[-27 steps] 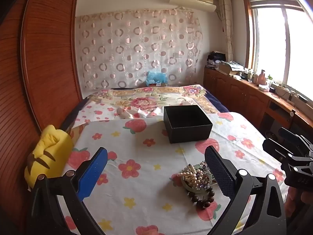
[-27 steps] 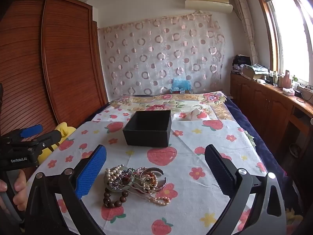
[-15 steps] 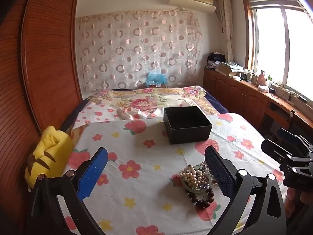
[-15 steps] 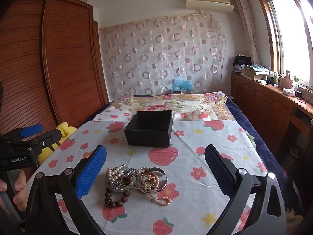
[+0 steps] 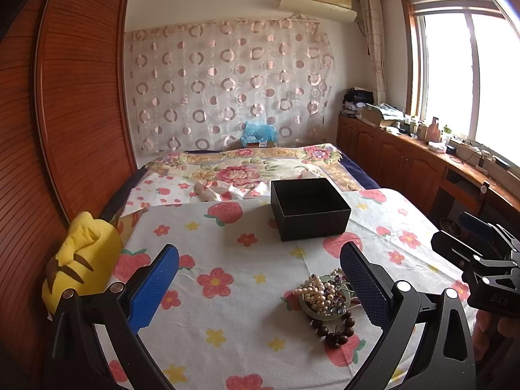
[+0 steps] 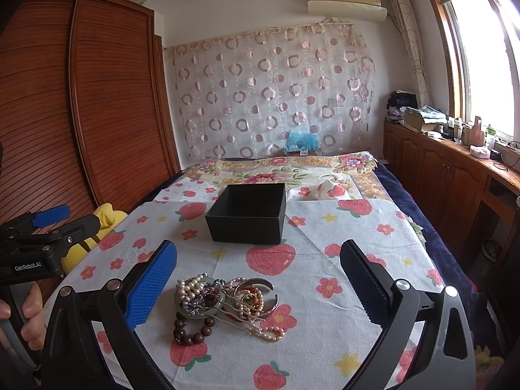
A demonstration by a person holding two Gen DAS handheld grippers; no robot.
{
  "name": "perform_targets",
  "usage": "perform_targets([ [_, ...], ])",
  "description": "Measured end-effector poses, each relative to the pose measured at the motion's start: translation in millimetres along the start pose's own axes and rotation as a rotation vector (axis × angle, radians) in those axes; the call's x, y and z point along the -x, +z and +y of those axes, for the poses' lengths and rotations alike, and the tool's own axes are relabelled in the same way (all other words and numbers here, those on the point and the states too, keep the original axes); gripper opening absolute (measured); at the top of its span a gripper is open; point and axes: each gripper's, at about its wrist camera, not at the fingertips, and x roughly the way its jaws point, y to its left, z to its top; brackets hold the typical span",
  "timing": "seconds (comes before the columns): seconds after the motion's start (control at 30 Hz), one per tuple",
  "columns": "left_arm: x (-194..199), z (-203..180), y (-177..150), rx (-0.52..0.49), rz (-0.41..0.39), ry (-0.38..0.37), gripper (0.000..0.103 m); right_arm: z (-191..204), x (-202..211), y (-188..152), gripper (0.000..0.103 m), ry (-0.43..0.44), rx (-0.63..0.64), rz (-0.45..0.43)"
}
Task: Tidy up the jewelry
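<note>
A tangled pile of jewelry (image 6: 224, 302) lies on the strawberry-print sheet: pearl strands, a pale green bangle, metal cuffs and a dark wooden bead bracelet (image 6: 187, 333). The pile also shows in the left wrist view (image 5: 325, 299). An open, empty black box (image 6: 247, 213) stands beyond it, also in the left wrist view (image 5: 308, 208). My right gripper (image 6: 258, 287) is open and empty, with the pile between its fingers' lines. My left gripper (image 5: 260, 287) is open and empty, left of the pile.
A yellow plush toy (image 5: 81, 256) lies at the bed's left edge by the wooden wardrobe (image 5: 65, 97). A floral blanket (image 5: 247, 169) covers the far bed. Wooden cabinets (image 6: 455, 175) with clutter run under the window at right.
The right gripper has edged slightly forward toward the jewelry pile. The left gripper has barely moved. Both stay open.
</note>
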Motion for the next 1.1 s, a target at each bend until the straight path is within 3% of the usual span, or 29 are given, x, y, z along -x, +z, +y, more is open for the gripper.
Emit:
perform_targets([
  [1.1, 7, -3, 14, -0.007, -0.013, 0.002, 0.096, -1, 1, 1, 0.101, 0.001, 0.000, 0.000],
])
